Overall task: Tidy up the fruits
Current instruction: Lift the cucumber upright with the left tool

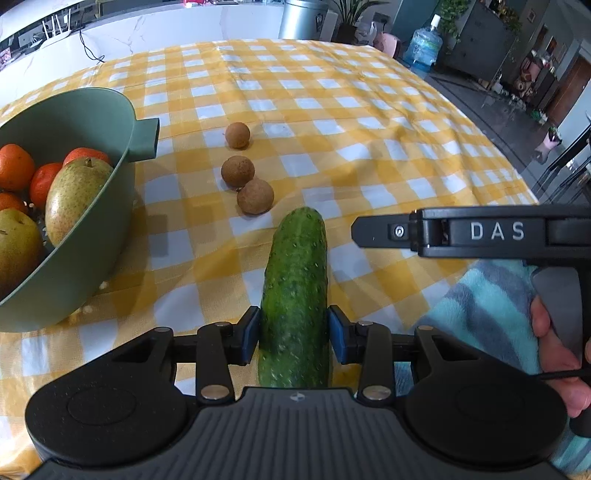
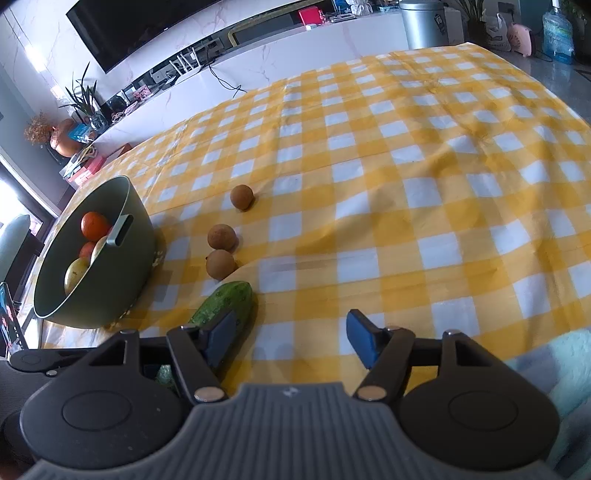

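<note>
My left gripper (image 1: 293, 332) is shut on a green cucumber (image 1: 295, 291), its blue pads pressing both sides; the cucumber points away along the fingers. Three brown longans (image 1: 255, 196) (image 1: 238, 171) (image 1: 237, 135) lie in a row on the checked cloth just beyond the cucumber's tip. A green bowl (image 1: 122, 206) at the left holds pears (image 1: 74, 199) and oranges (image 1: 14, 166). My right gripper (image 2: 291, 339) is open and empty, just right of the cucumber (image 2: 229, 302); the bowl (image 2: 110, 280) and longans (image 2: 221, 264) show to its left. The right gripper's finger (image 1: 380, 230) shows in the left wrist view.
The yellow-and-white checked cloth (image 2: 406, 184) covers the table, wrinkled at the right. A striped turquoise sleeve (image 1: 487, 306) is at the lower right. A white counter (image 2: 295, 48), a metal bin (image 2: 424, 22) and a water bottle (image 1: 424, 46) stand beyond the table.
</note>
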`<state>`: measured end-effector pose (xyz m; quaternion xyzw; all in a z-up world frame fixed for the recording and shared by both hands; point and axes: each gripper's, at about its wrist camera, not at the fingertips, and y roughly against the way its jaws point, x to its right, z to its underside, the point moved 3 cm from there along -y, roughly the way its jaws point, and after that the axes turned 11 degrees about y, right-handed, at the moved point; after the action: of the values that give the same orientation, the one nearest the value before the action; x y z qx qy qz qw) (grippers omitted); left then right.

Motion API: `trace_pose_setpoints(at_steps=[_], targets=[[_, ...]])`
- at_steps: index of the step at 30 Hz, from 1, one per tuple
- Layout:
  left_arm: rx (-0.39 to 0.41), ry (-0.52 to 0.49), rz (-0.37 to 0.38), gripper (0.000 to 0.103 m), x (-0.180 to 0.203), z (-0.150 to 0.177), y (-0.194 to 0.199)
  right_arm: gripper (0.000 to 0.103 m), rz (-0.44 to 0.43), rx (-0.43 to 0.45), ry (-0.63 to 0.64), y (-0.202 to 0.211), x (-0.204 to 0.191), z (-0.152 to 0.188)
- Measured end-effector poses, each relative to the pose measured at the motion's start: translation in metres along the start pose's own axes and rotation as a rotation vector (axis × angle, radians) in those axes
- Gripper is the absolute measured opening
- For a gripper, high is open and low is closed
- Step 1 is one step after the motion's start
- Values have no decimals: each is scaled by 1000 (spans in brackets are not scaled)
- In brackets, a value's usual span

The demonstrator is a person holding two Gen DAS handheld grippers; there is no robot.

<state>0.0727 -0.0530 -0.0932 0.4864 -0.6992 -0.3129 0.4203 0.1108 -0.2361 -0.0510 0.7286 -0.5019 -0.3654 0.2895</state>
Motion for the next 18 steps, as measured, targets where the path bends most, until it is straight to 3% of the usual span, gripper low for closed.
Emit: trace_pose_setpoints(at_steps=[1, 7, 10, 18], targets=[[2, 5, 0, 52, 0, -1, -1, 65, -2, -1, -1, 0, 0, 0], [42, -27, -8, 54, 7, -5, -7, 67, -20, -1, -14, -1, 1, 0], [44, -84, -38, 44, 15, -4, -9, 67, -31, -3, -23, -1, 2, 0], [88, -108, -57, 43, 20, 0, 2, 68, -51, 0, -45, -2, 4, 0]])
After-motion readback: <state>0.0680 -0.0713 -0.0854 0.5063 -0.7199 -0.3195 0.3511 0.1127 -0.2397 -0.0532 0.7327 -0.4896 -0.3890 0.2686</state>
